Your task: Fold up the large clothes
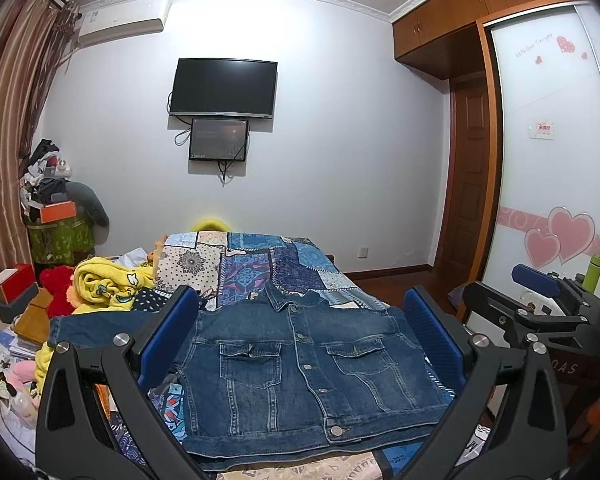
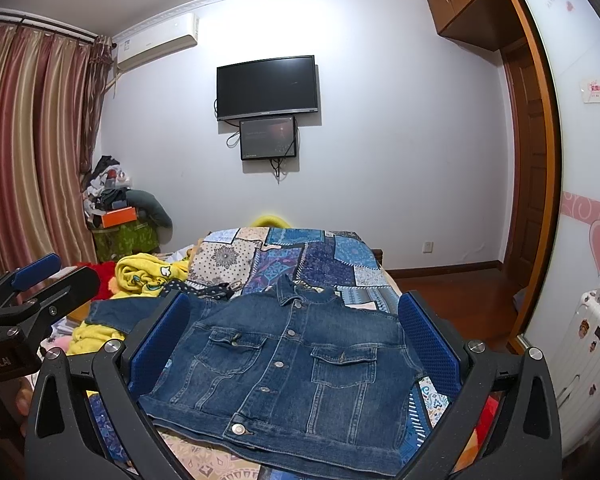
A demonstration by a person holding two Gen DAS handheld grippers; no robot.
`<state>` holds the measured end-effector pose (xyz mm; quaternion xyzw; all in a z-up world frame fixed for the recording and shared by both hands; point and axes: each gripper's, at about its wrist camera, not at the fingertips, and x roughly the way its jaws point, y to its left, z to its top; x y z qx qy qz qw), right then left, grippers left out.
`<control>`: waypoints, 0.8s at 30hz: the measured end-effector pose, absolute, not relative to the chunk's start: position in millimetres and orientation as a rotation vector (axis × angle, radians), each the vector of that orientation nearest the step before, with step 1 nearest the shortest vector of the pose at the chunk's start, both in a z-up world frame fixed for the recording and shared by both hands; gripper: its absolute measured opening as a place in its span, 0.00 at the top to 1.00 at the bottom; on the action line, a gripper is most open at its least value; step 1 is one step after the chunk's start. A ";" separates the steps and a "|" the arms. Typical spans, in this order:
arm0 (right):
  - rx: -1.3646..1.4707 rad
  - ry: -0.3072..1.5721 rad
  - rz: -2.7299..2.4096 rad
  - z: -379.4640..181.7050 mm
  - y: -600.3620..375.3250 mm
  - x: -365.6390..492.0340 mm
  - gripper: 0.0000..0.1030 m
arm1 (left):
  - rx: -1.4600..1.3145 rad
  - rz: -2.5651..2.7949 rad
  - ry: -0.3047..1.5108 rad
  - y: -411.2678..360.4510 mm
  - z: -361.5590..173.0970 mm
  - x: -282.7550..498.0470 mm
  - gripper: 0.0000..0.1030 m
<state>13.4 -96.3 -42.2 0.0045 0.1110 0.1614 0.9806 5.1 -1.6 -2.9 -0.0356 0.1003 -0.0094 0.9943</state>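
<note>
Right wrist view alone shows a suitcase (image 2: 592, 344); both claws gape wide, empty, above the denim jacket (image 1: 300, 364).

Bed (image 1: 256, 264) (patchwork cover): denim jacket (image 1: 300, 372), yellow blanket (image 1: 108, 286).

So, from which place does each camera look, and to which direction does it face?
Left wrist: sits on the left gripper, faces along the bed toward the TV wall, over the denim jacket; its own blue fingers show, plus the right gripper at right.
Right wrist: sits on the right gripper, same direction, slightly rightward; its own fingers and the left gripper at left show.
Shared: jacket, patchwork bedspread, TV, yellow blanket.
</note>
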 end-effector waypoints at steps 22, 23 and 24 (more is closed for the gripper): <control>0.008 0.229 0.325 -44.1 -97.5 15.0 0.00 | -0.072 -0.020 0.197 -1.6 -3.6 5.5 0.00; 0.008 0.230 0.326 -44.5 -97.9 15.2 0.00 | -0.070 -0.019 0.197 -1.5 -3.6 5.3 0.00; 0.008 0.232 0.326 -44.6 -97.0 15.3 0.00 | -0.069 -0.018 0.197 -1.5 -3.9 5.5 0.00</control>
